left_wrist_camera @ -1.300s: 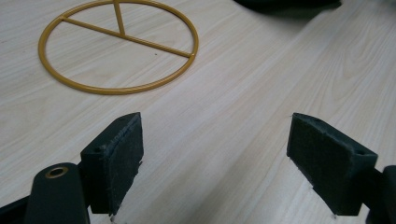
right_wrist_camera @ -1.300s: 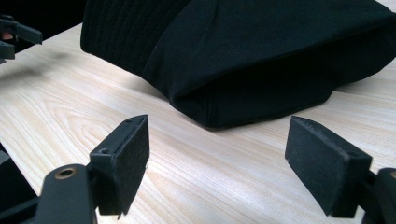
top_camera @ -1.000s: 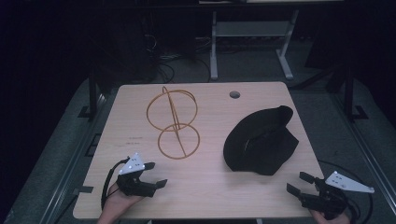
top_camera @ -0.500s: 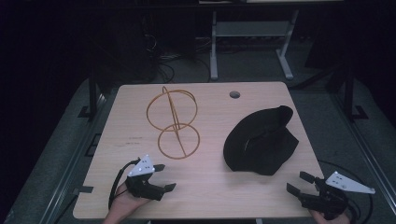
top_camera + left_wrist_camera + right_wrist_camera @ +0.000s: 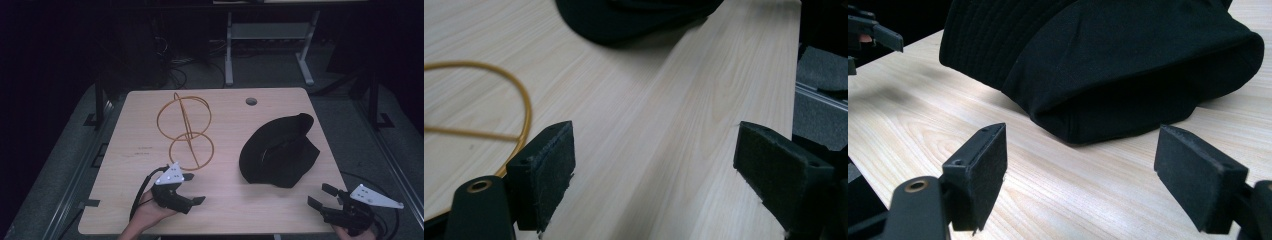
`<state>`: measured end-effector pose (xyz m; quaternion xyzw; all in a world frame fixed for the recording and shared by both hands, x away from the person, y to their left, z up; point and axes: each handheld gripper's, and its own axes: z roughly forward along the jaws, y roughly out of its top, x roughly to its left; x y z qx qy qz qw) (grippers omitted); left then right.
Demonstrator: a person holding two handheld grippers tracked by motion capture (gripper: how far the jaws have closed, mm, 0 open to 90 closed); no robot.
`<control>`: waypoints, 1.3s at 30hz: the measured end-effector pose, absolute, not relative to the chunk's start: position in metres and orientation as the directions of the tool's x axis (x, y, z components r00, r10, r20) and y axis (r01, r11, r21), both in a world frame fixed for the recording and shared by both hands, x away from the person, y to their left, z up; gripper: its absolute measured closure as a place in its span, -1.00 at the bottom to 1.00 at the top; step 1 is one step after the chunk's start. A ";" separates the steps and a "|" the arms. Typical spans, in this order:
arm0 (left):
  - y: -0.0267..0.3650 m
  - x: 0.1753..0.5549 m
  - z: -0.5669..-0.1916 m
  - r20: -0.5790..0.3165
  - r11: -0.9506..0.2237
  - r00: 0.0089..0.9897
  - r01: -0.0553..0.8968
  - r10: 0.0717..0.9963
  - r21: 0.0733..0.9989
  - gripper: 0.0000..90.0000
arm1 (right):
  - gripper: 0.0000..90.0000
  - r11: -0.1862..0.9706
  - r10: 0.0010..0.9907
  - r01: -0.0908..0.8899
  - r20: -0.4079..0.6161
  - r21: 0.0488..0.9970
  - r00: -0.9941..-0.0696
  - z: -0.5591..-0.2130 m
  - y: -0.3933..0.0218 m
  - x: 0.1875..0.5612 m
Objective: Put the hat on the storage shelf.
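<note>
A black bucket hat point(image 5: 280, 152) lies on the right half of the wooden table point(image 5: 225, 135); its brim fills the top of the right gripper view point(image 5: 1108, 65). A yellow wire stand point(image 5: 186, 129) made of joined hoops sits at centre-left, and one hoop point(image 5: 521, 100) curves past the left jaw in the left gripper view. My left gripper point(image 5: 193, 189) hovers open near the front edge, just below the stand. My right gripper point(image 5: 322, 196) is open at the front right corner, a short way in front of the hat. Nothing sits between either pair of jaws.
A round cable hole point(image 5: 251, 101) is in the table's far side. Beyond the table stands a grey metal frame point(image 5: 270, 45) on a dark floor. Bare wood point(image 5: 235, 200) stretches between the two grippers.
My left gripper has moved right and a little forward along the front edge, closer to the wire stand. The right gripper, hat and stand have stayed put.
</note>
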<state>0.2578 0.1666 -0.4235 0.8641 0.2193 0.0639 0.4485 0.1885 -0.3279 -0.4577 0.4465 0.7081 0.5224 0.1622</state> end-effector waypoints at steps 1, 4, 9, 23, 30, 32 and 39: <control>0.163 0.258 -0.423 -0.088 -0.502 0.897 0.321 0.433 0.803 -0.64 | -0.54 0.056 0.803 0.460 0.234 0.886 -0.549 -0.458 -0.328 0.188; 0.154 0.260 -0.420 -0.077 -0.514 0.907 0.304 0.415 0.803 -0.64 | -0.54 0.053 0.802 0.461 0.237 0.886 -0.548 -0.458 -0.328 0.189; 0.140 0.264 -0.419 -0.083 -0.516 0.918 0.291 0.388 0.805 -0.64 | -0.54 0.054 0.802 0.464 0.239 0.884 -0.548 -0.458 -0.328 0.189; 0.106 0.273 -0.417 -0.081 -0.532 0.939 0.259 0.334 0.806 -0.63 | -0.54 0.057 0.800 0.460 0.235 0.886 -0.551 -0.458 -0.328 0.189; 0.083 0.279 -0.417 -0.080 -0.545 0.948 0.244 0.308 0.802 -0.63 | -0.54 0.056 0.800 0.457 0.234 0.888 -0.553 -0.457 -0.329 0.189; 0.073 0.282 -0.416 -0.076 -0.551 0.953 0.234 0.294 0.801 -0.62 | -0.54 0.056 0.800 0.457 0.234 0.888 -0.553 -0.457 -0.329 0.189; 0.061 0.287 -0.417 -0.085 -0.552 0.956 0.233 0.280 0.801 -0.58 | -0.54 0.056 0.800 0.457 0.234 0.888 -0.552 -0.457 -0.329 0.189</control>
